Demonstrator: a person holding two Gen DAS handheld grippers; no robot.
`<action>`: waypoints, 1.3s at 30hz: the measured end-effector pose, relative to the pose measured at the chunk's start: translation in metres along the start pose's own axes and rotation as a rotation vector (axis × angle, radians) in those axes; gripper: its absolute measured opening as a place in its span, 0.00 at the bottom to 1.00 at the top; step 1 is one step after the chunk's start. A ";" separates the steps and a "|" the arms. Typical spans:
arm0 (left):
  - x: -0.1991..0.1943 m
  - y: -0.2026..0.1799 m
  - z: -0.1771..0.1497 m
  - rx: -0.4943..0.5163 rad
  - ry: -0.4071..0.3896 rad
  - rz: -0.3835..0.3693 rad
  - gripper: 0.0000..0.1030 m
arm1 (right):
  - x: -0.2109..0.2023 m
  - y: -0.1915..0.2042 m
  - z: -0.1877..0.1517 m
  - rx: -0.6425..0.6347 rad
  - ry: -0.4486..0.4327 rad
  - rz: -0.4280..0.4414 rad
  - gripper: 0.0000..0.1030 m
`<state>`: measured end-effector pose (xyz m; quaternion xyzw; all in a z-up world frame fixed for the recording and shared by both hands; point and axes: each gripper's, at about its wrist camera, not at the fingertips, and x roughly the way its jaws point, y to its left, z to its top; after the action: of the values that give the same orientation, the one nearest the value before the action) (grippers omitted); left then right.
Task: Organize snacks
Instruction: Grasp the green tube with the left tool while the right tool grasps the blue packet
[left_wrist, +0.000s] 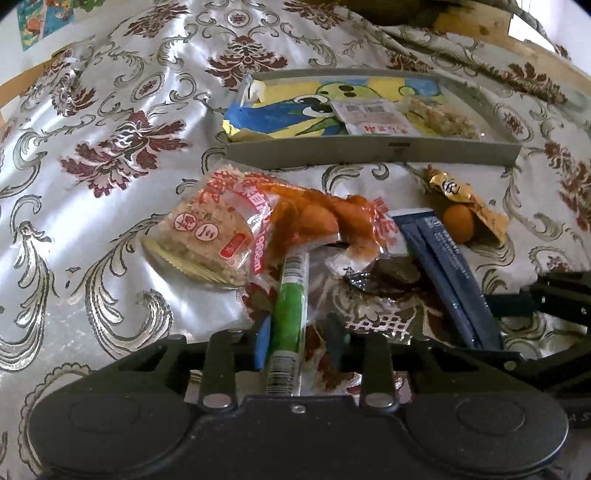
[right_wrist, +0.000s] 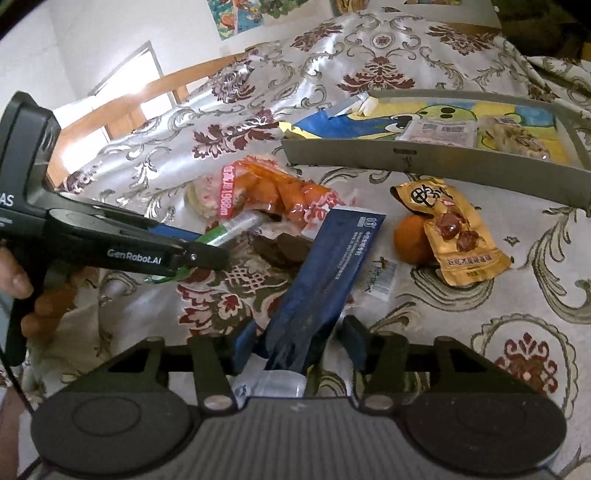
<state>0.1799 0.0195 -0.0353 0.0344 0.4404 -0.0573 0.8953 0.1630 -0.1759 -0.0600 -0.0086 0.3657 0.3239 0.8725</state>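
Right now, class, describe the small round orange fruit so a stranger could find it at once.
Start at the grey tray on the patterned tablecloth. Just in front of it lies a golden snack packet; the orange fruit touches its left edge. It is the only round, unwrapped item.

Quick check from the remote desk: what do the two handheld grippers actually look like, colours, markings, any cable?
Both are matte black plastic tools with blue pads on the fingers. The left gripper, seen from the side, has a pistol-style handle, white "GenRobot.AI" lettering on its arm and a thin black cable hanging below. The right gripper has two round discs on its wide body and silver rivets at the linkages. No sleeve is visible.
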 end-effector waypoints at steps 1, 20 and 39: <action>0.001 -0.001 0.001 -0.002 0.001 0.007 0.33 | 0.003 0.002 0.001 -0.016 -0.004 -0.008 0.61; -0.013 0.007 -0.013 -0.120 0.003 -0.037 0.19 | 0.001 0.012 0.002 -0.046 -0.005 -0.028 0.45; -0.051 -0.008 -0.038 -0.256 -0.080 -0.042 0.17 | -0.020 0.022 0.005 -0.073 -0.085 -0.022 0.39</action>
<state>0.1179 0.0197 -0.0179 -0.0917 0.4088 -0.0205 0.9078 0.1428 -0.1685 -0.0382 -0.0310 0.3162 0.3274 0.8899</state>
